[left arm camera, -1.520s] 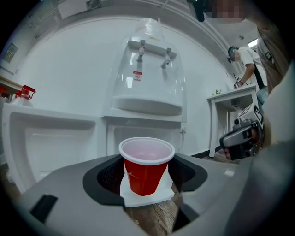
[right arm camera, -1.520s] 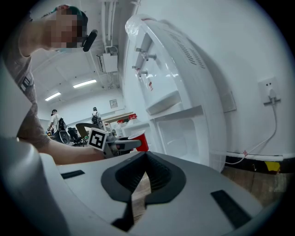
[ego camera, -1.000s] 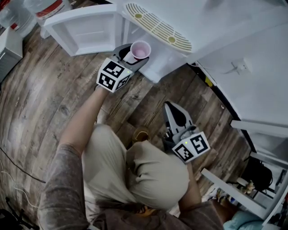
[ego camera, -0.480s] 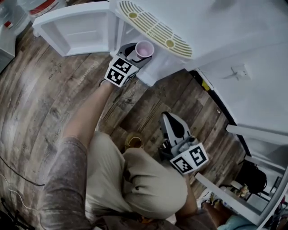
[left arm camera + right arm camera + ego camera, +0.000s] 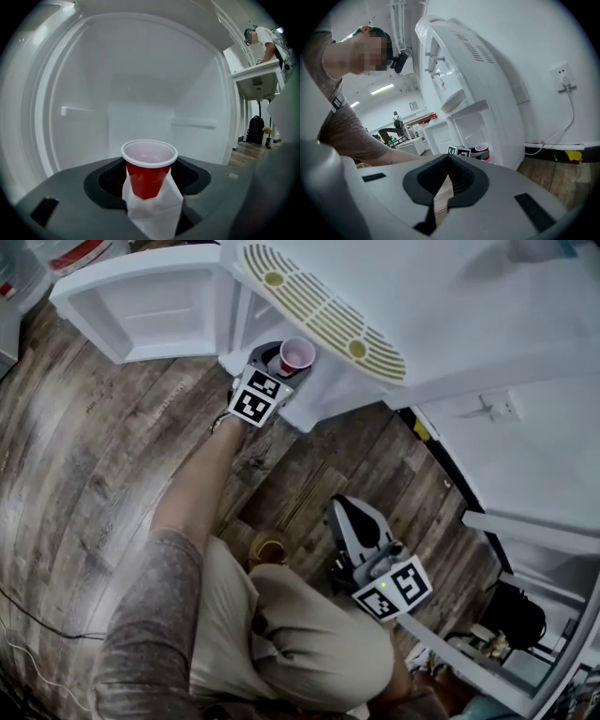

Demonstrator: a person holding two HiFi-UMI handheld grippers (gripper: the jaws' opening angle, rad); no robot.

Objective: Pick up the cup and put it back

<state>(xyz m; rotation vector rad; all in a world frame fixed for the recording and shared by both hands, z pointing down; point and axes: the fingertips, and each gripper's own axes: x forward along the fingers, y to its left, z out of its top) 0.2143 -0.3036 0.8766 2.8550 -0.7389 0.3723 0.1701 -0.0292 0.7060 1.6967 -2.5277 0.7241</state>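
The red cup (image 5: 148, 174) with a white inside stands upright between the jaws of my left gripper (image 5: 150, 187), which is shut on it. The cup sits inside the white lower compartment (image 5: 140, 89) of a water dispenser; whether its base touches the compartment floor I cannot tell. From the head view the cup (image 5: 296, 354) and left gripper (image 5: 287, 365) are at the compartment's mouth, under the dispenser's vented top (image 5: 319, 304). My right gripper (image 5: 352, 510) hangs low over the wooden floor by the person's knee, shut and holding nothing. The right gripper view shows its jaws (image 5: 449, 158) closed, with the cup (image 5: 482, 151) far off.
The compartment's white door (image 5: 141, 301) stands open to the left. A brownish round thing (image 5: 269, 547) lies on the wood floor by the person's legs. A wall socket with a cable (image 5: 565, 83) is on the right. White furniture frames (image 5: 525, 531) stand at the right.
My left gripper has carried the cup forward, deeper under the dispenser's top and into the compartment. The right gripper has stayed low by the knee, still shut.
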